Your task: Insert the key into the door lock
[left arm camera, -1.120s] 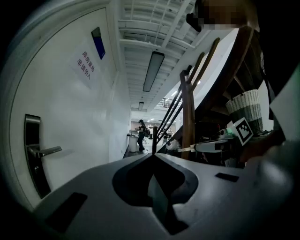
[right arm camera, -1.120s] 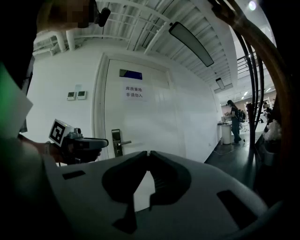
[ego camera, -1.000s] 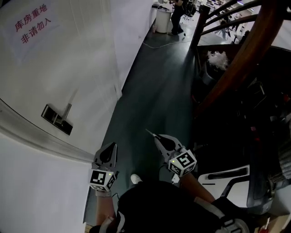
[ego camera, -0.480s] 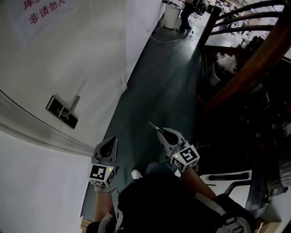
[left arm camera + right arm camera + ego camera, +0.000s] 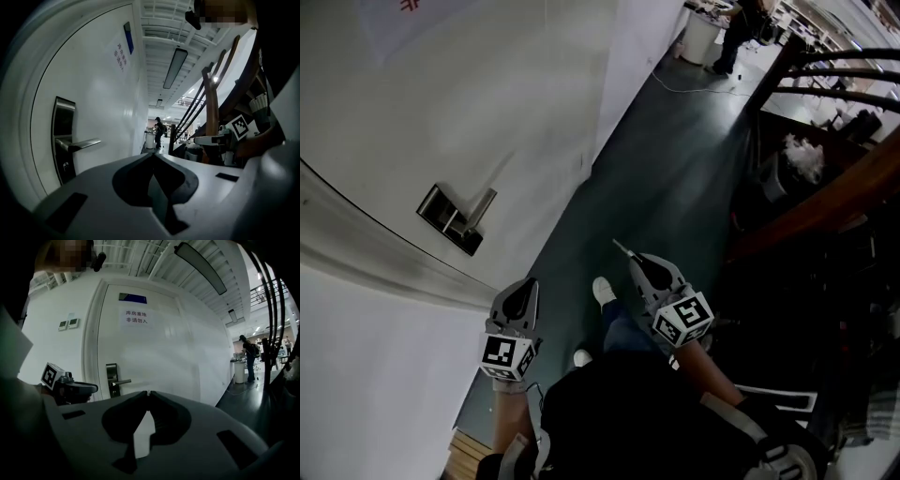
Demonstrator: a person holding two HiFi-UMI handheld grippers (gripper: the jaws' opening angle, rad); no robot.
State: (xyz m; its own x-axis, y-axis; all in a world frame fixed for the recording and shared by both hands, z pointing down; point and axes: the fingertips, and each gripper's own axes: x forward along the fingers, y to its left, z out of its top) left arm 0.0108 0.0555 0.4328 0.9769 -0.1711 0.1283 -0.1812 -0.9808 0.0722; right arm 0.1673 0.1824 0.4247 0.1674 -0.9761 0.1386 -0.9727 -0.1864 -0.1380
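We see the white door [image 5: 516,103] filling the upper left of the head view, with the dark floor [image 5: 675,159] running up the middle and a wooden stair rail [image 5: 825,202] at the right. The lock plate [image 5: 450,216], with its lever handle, sits left of centre on the door. Low in the frame, the left gripper [image 5: 532,284] has its fingers pressed together on nothing. The right gripper [image 5: 634,262], at lower centre, is likewise closed, pinching a thin key [image 5: 621,248] that pokes up-left, well apart from the lock plate
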